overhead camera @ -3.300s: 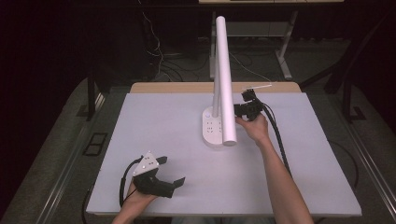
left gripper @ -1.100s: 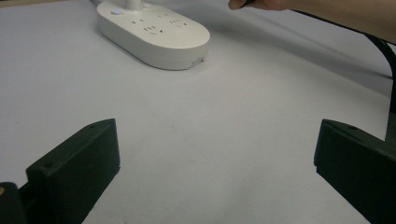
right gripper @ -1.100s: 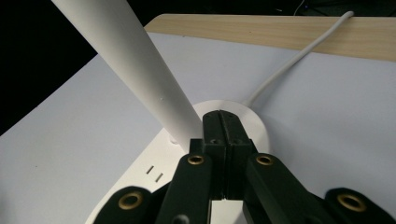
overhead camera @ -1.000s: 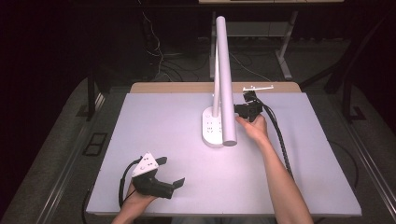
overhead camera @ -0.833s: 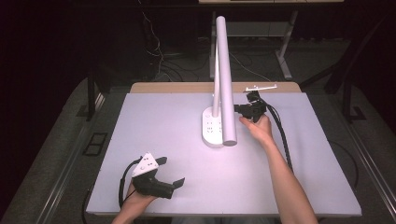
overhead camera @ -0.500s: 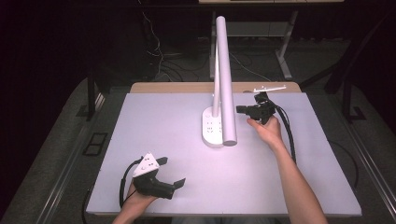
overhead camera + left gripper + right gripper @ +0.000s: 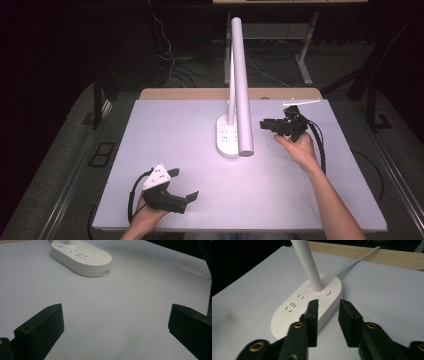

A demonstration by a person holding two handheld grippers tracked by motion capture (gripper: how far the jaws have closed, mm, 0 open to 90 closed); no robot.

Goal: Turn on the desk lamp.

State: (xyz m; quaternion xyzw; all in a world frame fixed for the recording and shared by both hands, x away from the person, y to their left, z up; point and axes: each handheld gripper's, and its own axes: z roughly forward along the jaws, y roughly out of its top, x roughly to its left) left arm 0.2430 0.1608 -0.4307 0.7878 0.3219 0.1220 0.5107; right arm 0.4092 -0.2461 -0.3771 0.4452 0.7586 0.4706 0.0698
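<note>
Left gripper (image 7: 182,192): low over the near-left part of the desk (image 7: 165,130), held in the left hand (image 7: 145,216). Jaws spread wide, nothing between them; in the left gripper view only bare desk surface lies between the two black pads. The lamp base (image 7: 82,257) sits well ahead of this gripper, slightly to its left in its own view, apart from it.

Desk lamp (image 7: 239,85): white, oval base with socket slots and two round buttons on top, upright stem rising from the far end of the base, long tube head reaching toward the person. A white cable (image 7: 359,261) runs off the far end of the base toward the wooden desk edge.

Right gripper (image 7: 267,124): held in the right hand (image 7: 298,148), just to the right of the lamp base, jaws pointing at it. Jaws have just been opening; they stand partly apart with nothing clamped. In the right gripper view the base lies directly ahead of and below the fingertips (image 7: 313,312), no contact visible.
</note>
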